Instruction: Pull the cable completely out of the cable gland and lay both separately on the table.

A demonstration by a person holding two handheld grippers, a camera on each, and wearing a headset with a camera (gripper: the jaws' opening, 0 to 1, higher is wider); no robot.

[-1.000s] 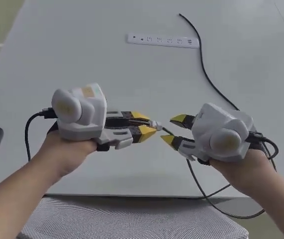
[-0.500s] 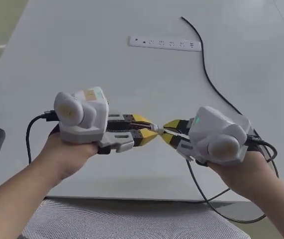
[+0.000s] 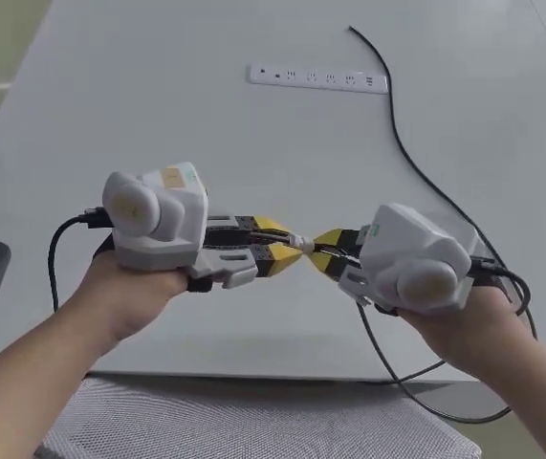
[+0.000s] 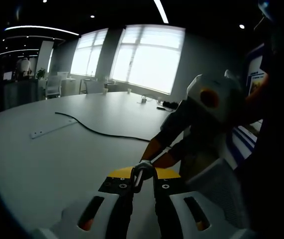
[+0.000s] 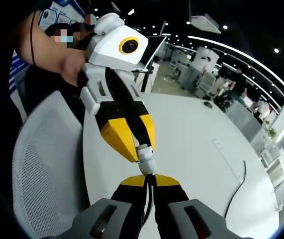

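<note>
Holding both grippers tip to tip in the air over the near edge of the worktop (image 3: 158,105), on the person's side of the power strip (image 3: 318,78) and well apart from it. Clamping the white cable gland (image 3: 303,243) between the yellow fingers of the left gripper (image 3: 292,245). Pinching the thin black cable (image 5: 148,185) with the fingers of the right gripper (image 3: 322,250), closed on it just beside the gland's end. Not yet pulled out of the gland.
</note>
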